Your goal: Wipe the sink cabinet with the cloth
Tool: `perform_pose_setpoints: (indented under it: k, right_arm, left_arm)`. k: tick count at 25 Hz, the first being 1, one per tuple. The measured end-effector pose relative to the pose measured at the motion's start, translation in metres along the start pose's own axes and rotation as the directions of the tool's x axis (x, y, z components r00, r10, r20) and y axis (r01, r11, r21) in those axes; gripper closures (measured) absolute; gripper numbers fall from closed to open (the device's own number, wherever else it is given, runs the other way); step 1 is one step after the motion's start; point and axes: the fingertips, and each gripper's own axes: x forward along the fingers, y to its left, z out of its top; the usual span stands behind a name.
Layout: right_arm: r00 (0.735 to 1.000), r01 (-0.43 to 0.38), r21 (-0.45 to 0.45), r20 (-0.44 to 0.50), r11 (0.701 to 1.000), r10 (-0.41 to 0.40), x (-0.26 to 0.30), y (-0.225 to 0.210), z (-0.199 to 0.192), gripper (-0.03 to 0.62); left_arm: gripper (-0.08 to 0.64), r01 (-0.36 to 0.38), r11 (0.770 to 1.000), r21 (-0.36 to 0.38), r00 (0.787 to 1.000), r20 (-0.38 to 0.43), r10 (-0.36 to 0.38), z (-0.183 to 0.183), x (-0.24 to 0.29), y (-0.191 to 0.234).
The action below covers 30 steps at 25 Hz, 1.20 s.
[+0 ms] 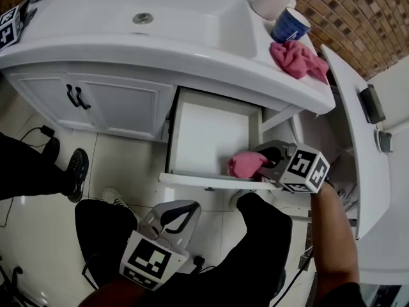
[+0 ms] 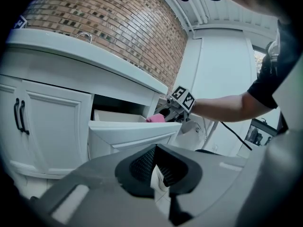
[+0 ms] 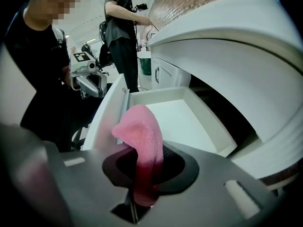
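Head view showed my right gripper (image 1: 263, 163) down at the front right corner of the open drawer (image 1: 211, 136) in the sink cabinet (image 1: 121, 104). Its fingers were squeezed tight on the pink cloth (image 1: 245, 165), and the cloth sat just inside the drawer by the front wall. In the right gripper view the cloth (image 3: 142, 136) stuck up from between the jaws over the white drawer floor.

My left gripper (image 1: 174, 220) hung low near my legs, well away from the cabinet. Its fingers were close together with only a thin slit, and they held nothing.

I think the wiping was in the middle. The drawer was being done. The doors and the top looked like they were left to do, but I could not tell which parts were clean.

Another pink cloth (image 1: 298, 59) lay on the counter beside a blue cup (image 1: 289, 25).

I could read no words. I saw only black and white squares on the gripper cubes.
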Motion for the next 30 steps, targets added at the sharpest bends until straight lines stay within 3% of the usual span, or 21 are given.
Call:
perform_pose_setpoints:
  k: [9, 15, 18, 21, 25, 30]
  right_arm:
    - [0.998, 0.045, 0.051, 0.037, 0.998, -0.046, -0.010, -0.006, -0.011, 0.514]
    - [0.972, 0.223, 0.095, 0.058, 0.970, -0.229, -0.041, -0.018, 0.006, 0.514]
    - [0.924, 0.348, 0.138, 0.118, 0.927, -0.364, -0.074, -0.025, 0.024, 0.514]
    - [0.859, 0.408, 0.242, 0.226, 0.880, -0.460, -0.110, -0.018, 0.043, 0.514]
    - [0.762, 0.368, 0.410, 0.381, 0.834, -0.523, -0.145, 0.011, 0.064, 0.514]
    - [0.659, 0.280, 0.589, 0.456, 0.758, -0.598, -0.160, 0.063, 0.051, 0.514]
  left_arm:
    - [0.554, -0.023, 1.000, 0.004, 0.999, -0.026, 0.023, -0.002, 0.004, -0.007]
    - [0.554, -0.035, 0.998, -0.046, 0.999, 0.022, 0.036, 0.015, -0.003, -0.003]
    - [0.554, -0.059, 0.998, -0.033, 0.998, 0.032, 0.060, 0.023, -0.011, -0.002]
    - [0.554, -0.073, 0.996, -0.041, 0.995, 0.058, 0.075, 0.030, -0.023, -0.006]
    - [0.554, -0.101, 0.994, -0.043, 0.988, 0.114, 0.105, 0.041, -0.038, -0.007]
    - [0.554, -0.119, 0.992, -0.040, 0.985, 0.122, 0.123, 0.041, -0.056, -0.021]
